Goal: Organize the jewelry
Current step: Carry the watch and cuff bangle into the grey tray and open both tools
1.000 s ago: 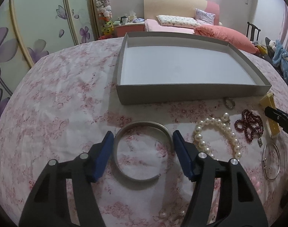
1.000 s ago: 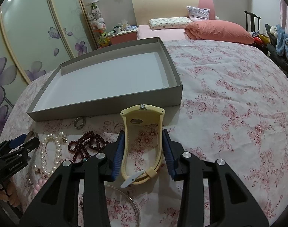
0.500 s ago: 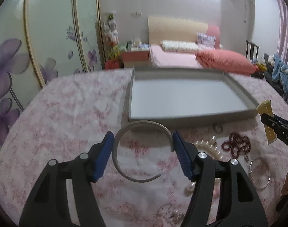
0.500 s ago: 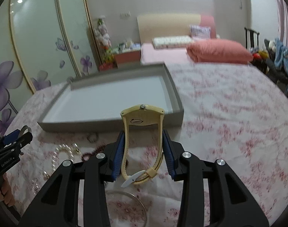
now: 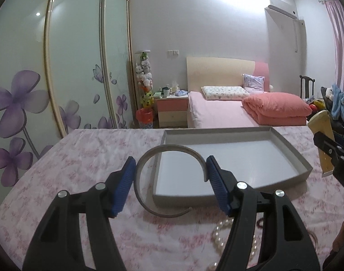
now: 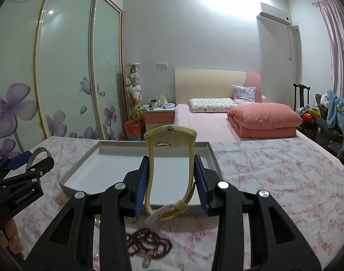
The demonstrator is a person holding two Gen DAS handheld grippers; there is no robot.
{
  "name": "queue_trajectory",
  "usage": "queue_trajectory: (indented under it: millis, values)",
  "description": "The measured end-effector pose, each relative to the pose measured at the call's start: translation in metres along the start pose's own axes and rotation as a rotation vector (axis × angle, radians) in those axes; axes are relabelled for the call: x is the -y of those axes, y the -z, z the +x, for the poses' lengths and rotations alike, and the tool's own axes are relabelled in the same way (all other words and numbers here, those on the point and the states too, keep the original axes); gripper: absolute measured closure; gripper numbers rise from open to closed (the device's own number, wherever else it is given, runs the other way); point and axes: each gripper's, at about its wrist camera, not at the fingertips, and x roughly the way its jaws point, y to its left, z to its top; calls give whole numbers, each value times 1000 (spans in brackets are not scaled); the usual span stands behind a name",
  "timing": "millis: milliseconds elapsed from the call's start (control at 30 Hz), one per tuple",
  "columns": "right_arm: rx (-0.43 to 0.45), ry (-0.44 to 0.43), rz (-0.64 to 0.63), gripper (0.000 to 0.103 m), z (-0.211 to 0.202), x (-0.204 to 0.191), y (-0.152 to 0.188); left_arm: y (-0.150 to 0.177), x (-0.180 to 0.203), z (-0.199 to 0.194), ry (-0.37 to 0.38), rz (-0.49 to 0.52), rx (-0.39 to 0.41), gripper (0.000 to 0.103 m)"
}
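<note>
Currently, held items: two, one per tool.
Bangle [image 5: 169,180]: grey open cuff, clamped across its width by the left tool [image 5: 170,186]; ring lies roughly flat, gap toward the tool's right pad, arc projecting ahead over the near left corner of the tray [image 5: 305,169].
Watch [image 6: 170,171]: yellow, buckled into a loop, clenched by the right tool [image 6: 172,186] on both strap sides; long axis runs forward along the fingers, case at the far end, buckle nearest the camera.
Grip rationale: side pressure likely keeps each loop's shape and leaves it free to drop into the tray.
Remaining items: pearls [image 5: 219,237] and dark red beads [image 6: 149,244] lie on the counter [image 6: 273,180] beneath the tools.
Tray: ahead of both tools, interior bare.
</note>
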Motion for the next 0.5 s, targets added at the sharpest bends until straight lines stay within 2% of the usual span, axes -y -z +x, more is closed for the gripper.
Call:
queue_trajectory:
  millis: [333, 500]
  values:
    - [16, 22, 12, 63, 35, 0, -13, -15, 14, 40, 3, 7, -16, 40]
    - [-40, 13, 3, 63, 62, 1, -16, -21, 21, 72, 30, 12, -68, 40]
